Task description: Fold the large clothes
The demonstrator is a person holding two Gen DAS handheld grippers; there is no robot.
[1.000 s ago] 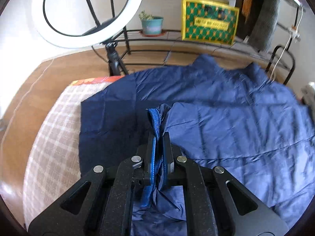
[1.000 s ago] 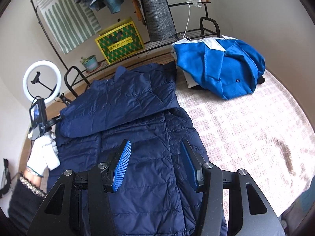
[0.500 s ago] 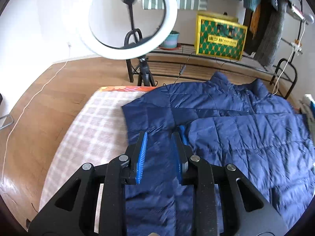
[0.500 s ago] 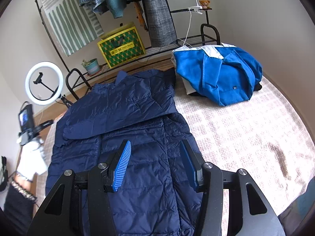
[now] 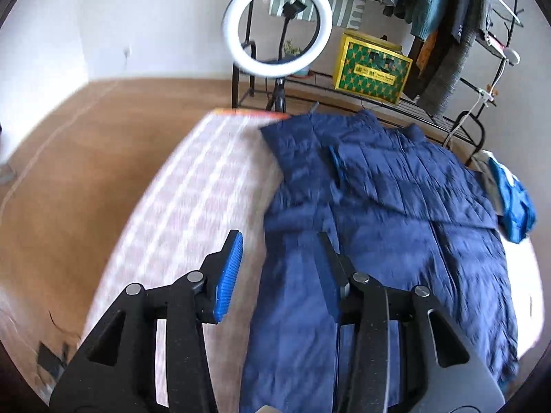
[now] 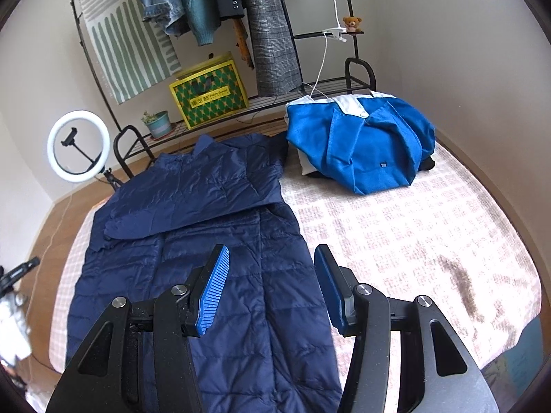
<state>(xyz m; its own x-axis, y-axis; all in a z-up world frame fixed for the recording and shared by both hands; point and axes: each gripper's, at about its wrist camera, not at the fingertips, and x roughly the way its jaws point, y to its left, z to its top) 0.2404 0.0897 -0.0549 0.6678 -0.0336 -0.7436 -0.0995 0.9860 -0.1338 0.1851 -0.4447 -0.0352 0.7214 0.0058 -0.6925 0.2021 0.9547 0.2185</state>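
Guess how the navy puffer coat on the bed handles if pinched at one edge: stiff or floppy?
Likely floppy: the coat lies flat with its sleeve folded across. Probably light for its bulk, given the quilted padding. The smooth shell may slip.

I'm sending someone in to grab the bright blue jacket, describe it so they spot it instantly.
Start at the bed with the pale checked cover. The bright blue jacket lies bunched at its far corner, by the clothes rack. Unlike the flat navy quilted coat alongside, it has a white collar.
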